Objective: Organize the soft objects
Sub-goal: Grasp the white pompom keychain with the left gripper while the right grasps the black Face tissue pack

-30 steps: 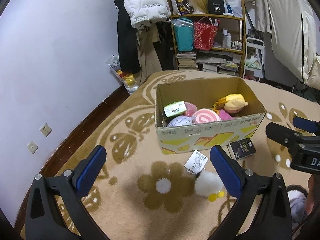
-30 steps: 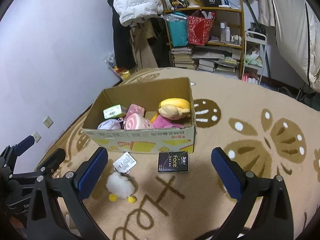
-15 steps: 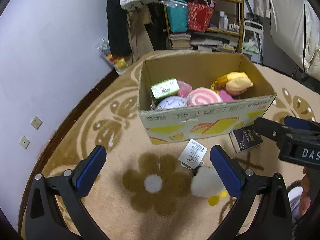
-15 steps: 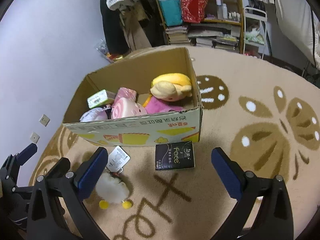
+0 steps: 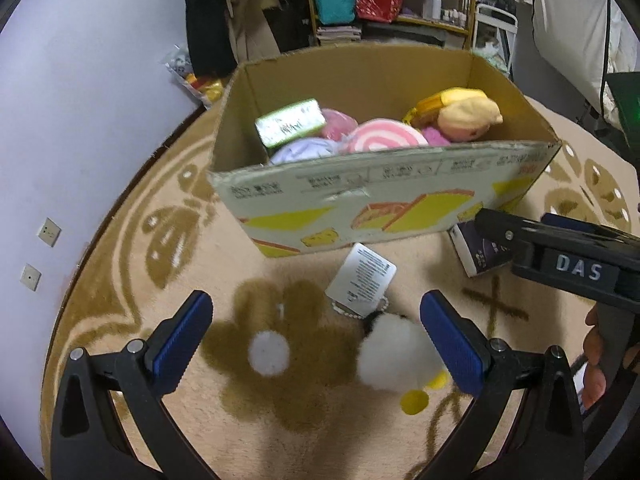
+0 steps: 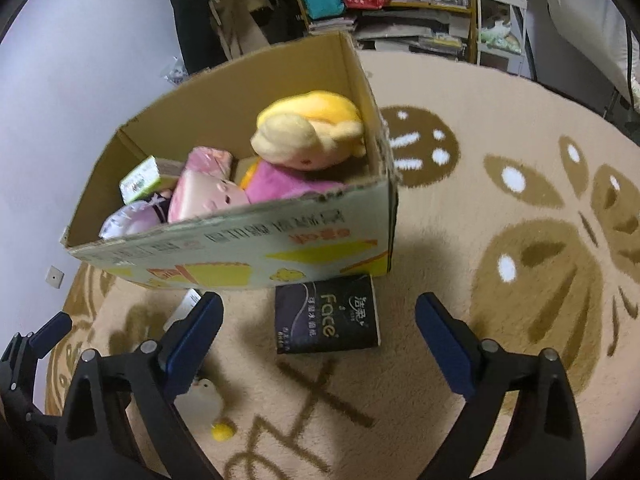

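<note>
1. Soft toys fill the open brown cardboard box [image 5: 384,208] with yellow printed shapes on its front, which stands on the beige carpet [image 6: 460,240] with brown flower and butterfly patterns.
2. Inside the box lie a yellow-haired plush doll [image 6: 308,136] over a magenta plush body, a pink-and-white swirl roll plush [image 5: 384,140], a pale lilac plush [image 5: 304,150], a pink soft pack [image 6: 210,160] and a green-and-white packet [image 5: 290,126].
3. The black rectangular "Face" tissue pack [image 6: 326,314] lies flat on the carpet, just in front of the box's right front corner. The right wrist view shows its whole printed face; the left wrist view shows only a corner behind the other tool.
4. The fluffy white plush chick with yellow feet [image 5: 394,360] lies on the carpet in front of the box, a white paper tag [image 5: 362,280] attached. The left wrist view shows it fully; the right wrist view hides most of it behind a finger.
5. The left gripper [image 5: 320,344] hangs over the chick, blue pads spread wide, the right pad just beside it.
6. The right gripper [image 6: 320,344] hangs above the tissue pack, fingers spread wide, holding nothing.
</note>
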`<act>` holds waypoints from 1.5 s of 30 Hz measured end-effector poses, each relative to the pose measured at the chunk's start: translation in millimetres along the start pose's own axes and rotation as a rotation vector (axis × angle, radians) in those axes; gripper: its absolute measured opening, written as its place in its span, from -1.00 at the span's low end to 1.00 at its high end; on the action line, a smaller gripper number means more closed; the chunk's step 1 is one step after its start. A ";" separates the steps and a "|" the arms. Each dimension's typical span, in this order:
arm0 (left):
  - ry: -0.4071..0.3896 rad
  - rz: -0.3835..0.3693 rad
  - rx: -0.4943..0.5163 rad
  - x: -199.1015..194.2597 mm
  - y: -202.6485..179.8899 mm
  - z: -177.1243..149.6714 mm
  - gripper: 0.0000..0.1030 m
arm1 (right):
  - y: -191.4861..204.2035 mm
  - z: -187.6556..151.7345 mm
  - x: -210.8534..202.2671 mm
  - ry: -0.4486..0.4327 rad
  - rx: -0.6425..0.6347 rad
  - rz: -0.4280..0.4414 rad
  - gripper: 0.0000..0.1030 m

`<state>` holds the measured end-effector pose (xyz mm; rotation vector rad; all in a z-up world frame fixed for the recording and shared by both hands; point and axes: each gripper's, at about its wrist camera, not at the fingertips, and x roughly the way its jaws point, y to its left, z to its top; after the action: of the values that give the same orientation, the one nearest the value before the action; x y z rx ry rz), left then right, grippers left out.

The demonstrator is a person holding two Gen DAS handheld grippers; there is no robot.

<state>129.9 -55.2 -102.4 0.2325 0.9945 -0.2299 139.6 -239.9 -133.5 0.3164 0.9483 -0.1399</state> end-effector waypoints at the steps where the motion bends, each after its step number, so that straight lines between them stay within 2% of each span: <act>1: 0.011 -0.002 0.004 3.0 -1.6 -0.7 0.99 | 0.1 0.0 2.3 0.008 -0.002 -0.003 0.84; 13: 0.100 -0.068 0.037 25.7 -14.6 -8.1 0.99 | -4.4 -2.4 30.5 0.089 0.025 -0.005 0.80; 15: 0.115 -0.073 0.047 29.6 -17.5 -9.2 0.99 | 0.3 -2.5 33.6 0.092 0.007 -0.026 0.62; 18: 0.135 -0.079 0.053 34.8 -19.5 -11.9 0.99 | 5.5 -3.7 35.6 0.088 -0.019 -0.040 0.51; 19: 0.142 -0.086 0.052 36.2 -19.7 -12.9 0.90 | 7.1 -4.5 36.5 0.092 -0.023 -0.039 0.49; 20: 0.149 -0.093 0.052 37.9 -19.8 -13.6 0.69 | 8.8 -5.5 38.2 0.099 -0.031 -0.043 0.47; 24: 0.192 -0.121 0.065 45.9 -22.0 -18.5 0.32 | 15.4 -9.1 41.4 0.115 -0.064 -0.060 0.47; 25: 0.195 -0.127 0.070 46.4 -23.4 -19.4 0.19 | 17.6 -10.1 41.7 0.115 -0.073 -0.066 0.47; 27: 0.190 -0.126 0.088 46.2 -26.5 -20.5 0.05 | 20.4 -12.1 42.3 0.115 -0.086 -0.088 0.34; 30: 0.180 -0.125 0.122 44.9 -34.3 -23.0 -0.21 | 22.3 -14.7 41.7 0.114 -0.079 -0.083 0.33; 35: 0.165 -0.100 0.118 43.0 -33.5 -23.8 -0.27 | 7.6 -16.0 32.9 0.108 -0.069 -0.080 0.33; 45: 0.106 -0.066 0.039 27.2 -17.3 -17.8 -0.30 | -4.3 -13.3 14.5 0.085 -0.028 -0.051 0.32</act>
<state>124.8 -68.7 -136.3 0.2497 1.1048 -0.3002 136.6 -239.3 -153.4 0.2741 1.0418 -0.1606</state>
